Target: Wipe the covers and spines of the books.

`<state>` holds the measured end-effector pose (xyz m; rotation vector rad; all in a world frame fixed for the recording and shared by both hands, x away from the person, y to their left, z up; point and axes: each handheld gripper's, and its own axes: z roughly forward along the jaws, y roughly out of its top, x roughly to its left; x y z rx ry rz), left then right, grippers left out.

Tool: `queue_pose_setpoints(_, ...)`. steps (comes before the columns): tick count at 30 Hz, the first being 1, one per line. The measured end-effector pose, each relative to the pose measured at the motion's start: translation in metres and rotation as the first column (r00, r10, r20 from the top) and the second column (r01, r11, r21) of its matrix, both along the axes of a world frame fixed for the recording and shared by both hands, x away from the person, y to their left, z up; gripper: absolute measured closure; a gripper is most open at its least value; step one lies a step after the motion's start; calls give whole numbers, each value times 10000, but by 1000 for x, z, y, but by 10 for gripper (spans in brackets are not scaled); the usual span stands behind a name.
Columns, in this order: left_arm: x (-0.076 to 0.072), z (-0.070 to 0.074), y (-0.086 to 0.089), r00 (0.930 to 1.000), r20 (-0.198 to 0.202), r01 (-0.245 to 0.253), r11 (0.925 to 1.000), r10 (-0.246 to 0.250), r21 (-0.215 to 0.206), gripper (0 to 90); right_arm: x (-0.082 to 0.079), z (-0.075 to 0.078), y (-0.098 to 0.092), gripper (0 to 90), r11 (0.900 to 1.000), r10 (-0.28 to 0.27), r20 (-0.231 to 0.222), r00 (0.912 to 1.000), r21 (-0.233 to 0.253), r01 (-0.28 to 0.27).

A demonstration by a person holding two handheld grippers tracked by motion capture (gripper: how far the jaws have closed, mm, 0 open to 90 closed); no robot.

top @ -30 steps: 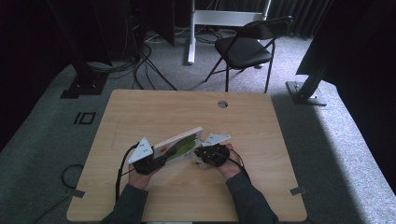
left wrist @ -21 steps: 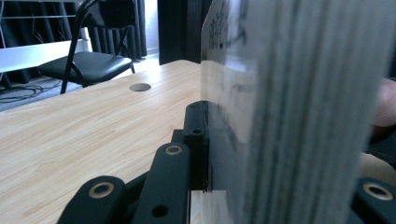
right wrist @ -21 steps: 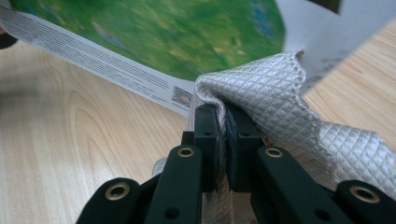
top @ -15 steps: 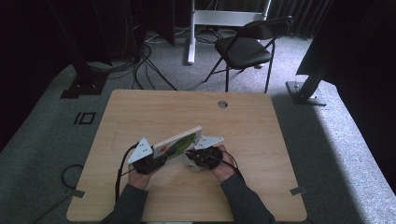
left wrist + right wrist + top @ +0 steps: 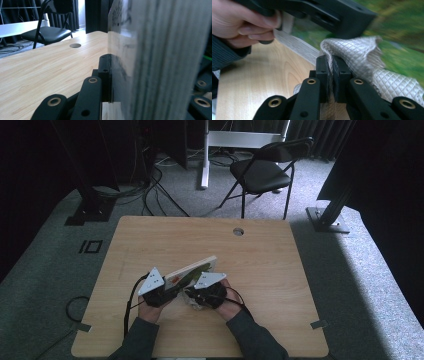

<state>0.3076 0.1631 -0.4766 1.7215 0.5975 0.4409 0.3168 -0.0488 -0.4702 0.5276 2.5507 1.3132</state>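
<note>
Currently our left gripper (image 5: 167, 292) clamps the book (image 5: 192, 269), right gripper (image 5: 331, 62) pinches the cloth (image 5: 359, 57); hard wiping could twist the book loose.

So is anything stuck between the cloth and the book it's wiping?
Nothing visible. The right claw pinches the quilted cloth right against the book's green cover, while the left claw holds the book tilted.

- The book (image 5: 160, 60) has dark print on the upper part of its cover edge in the left gripper view, seen too steeply and too blurred to read.
- No other text, label, brand, number or sign can be read.
</note>
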Motion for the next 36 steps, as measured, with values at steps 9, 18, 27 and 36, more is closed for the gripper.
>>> queue_pose_setpoints(9, 0, -1, -2, 10000, 12, 84, 10000, -84, 32, 781, -10, 2, 13, 847, 9984, 530, 130, 9985, 171, -533)
queue_pose_setpoints(18, 0, 0, -2, 10000, 25, 31, 10000, -31, -41, 781, -16, 2, 24, 846, 9944, 984, 140, 9951, 382, -989)
queue_pose_setpoints(27, 0, -1, -2, 10000, -10, 26, 10000, -27, -95, 781, -18, -1, 29, 847, 9914, 1251, 92, 9921, 367, -1254)
queue_pose_setpoints(36, 0, -1, -2, 10000, 3, 49, 9999, -49, -149, 781, -20, -5, 33, 846, 9895, 1429, -5, 9897, 230, -1429)
